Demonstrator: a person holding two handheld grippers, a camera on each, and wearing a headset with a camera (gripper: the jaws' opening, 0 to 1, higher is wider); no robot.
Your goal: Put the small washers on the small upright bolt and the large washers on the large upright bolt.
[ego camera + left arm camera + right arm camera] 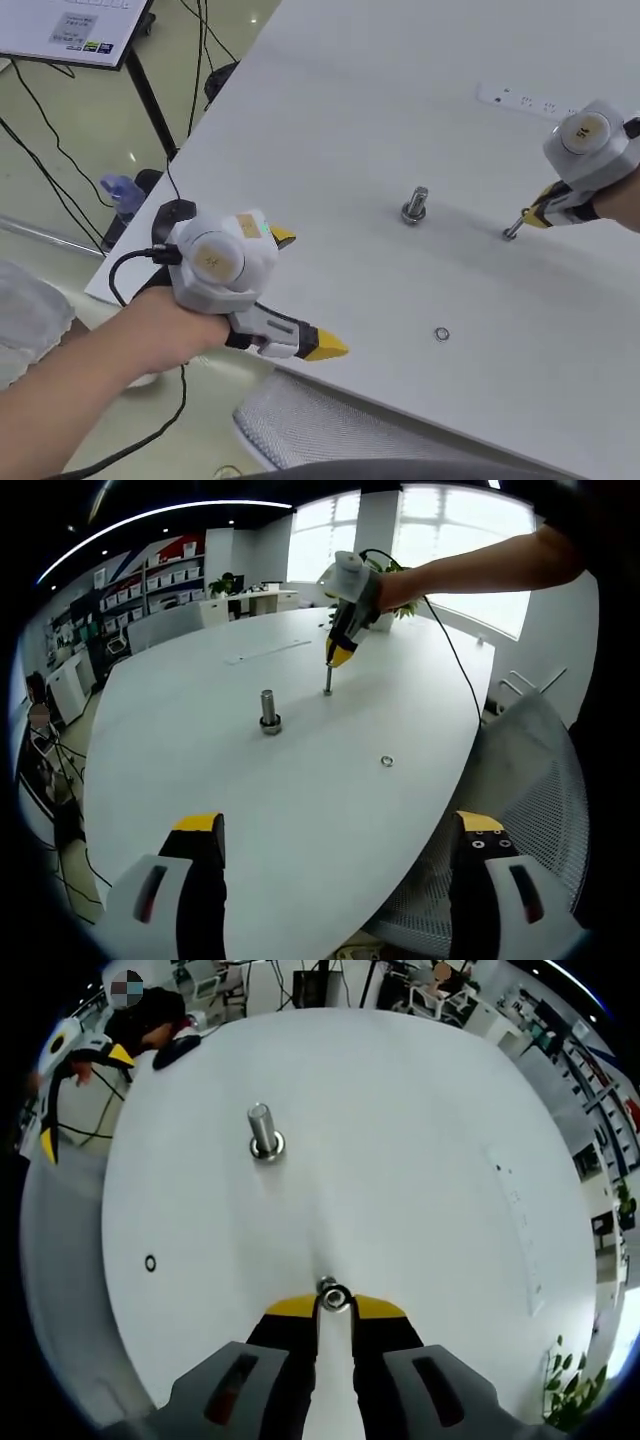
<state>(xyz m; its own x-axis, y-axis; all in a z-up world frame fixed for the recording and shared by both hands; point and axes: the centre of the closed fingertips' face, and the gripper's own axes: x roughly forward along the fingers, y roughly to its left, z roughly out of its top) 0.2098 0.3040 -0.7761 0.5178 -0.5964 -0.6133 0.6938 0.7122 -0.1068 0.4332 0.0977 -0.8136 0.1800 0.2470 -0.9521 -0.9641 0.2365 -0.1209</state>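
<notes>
**Small washer held at the tip of the small bolt: slips and knocks to be guarded against**

The right gripper (pixel 334 1305) was seen with its jaws drawn close together, pinching a small washer (pixel 335 1299) right at the top of the small bolt (pixel 512 232). That bolt stood upright on the white table (pixel 330 120). Whether the ring had been passed over the tip or merely rested against it could not be told.

The left gripper (pixel 338 825) was held at the near edge of the table, well apart from both bolts. Its jaws were spread wide with nothing between them. The large bolt (pixel 415 205) stood between the two grippers, with a wider collar at its foot. Whether that collar was a washer or the bolt's own head could not be made out. A loose washer (pixel 441 333) lay flat on the table, nearer the left gripper than either bolt.

The step in hand was judged to be the seating of the small washer. If it were let go off-centre, it could catch on the tip, tilt and roll away across the smooth top, perhaps over the edge. The slender bolt appeared to stand free, so it could be toppled by any sideways push from the jaws.

The loose washer was thin and lay flat, so it was expected to be hard to lift. It could be skidded toward the near edge by closing jaws. Its size could not be judged with certainty, so it might be put on the wrong bolt.
</notes>
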